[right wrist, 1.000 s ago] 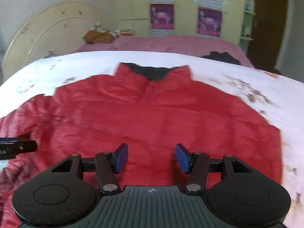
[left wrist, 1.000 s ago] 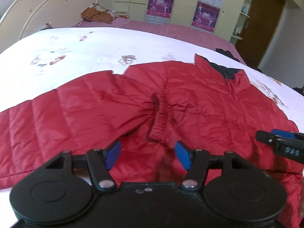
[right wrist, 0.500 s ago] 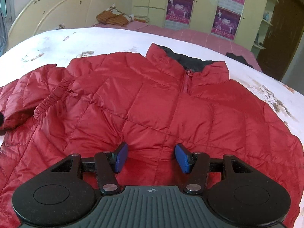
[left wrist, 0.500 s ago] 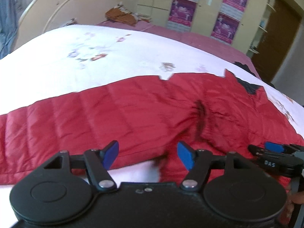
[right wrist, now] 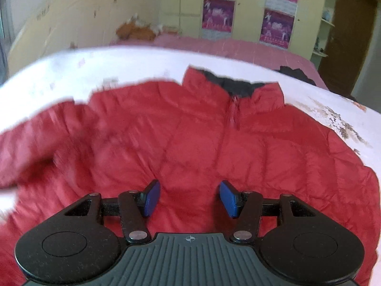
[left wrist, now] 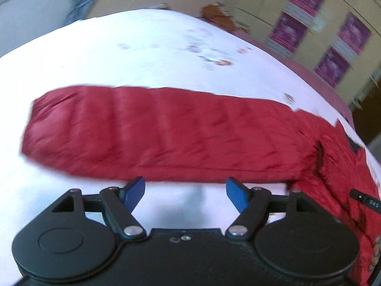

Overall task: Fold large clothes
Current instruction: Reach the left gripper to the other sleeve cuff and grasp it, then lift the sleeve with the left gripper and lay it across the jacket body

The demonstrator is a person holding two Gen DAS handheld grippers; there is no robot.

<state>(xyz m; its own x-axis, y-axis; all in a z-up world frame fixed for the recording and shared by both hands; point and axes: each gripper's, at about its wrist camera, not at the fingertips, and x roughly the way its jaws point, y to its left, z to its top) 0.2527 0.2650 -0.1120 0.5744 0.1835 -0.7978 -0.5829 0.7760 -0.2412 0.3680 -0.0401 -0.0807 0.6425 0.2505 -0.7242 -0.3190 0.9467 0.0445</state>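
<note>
black gripper part (left wrist: 366,202), at the right edge of the left wrist view, over the red quilted jacket (left wrist: 166,131): white letters "DAS"
purple posters (right wrist: 218,15) on the pale yellow cupboard doors (right wrist: 247,12), beyond the jacket: print too blurred to read
grey ribbed gripper body (right wrist: 190,257), nearest the camera: small round cross mark, no letters

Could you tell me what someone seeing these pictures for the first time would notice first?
A bright red puffer jacket spread front-up across the white bedspread, dark-lined collar at the far side. In the left wrist view one long sleeve stretches out sideways. Purple posters line the back wall.
</note>
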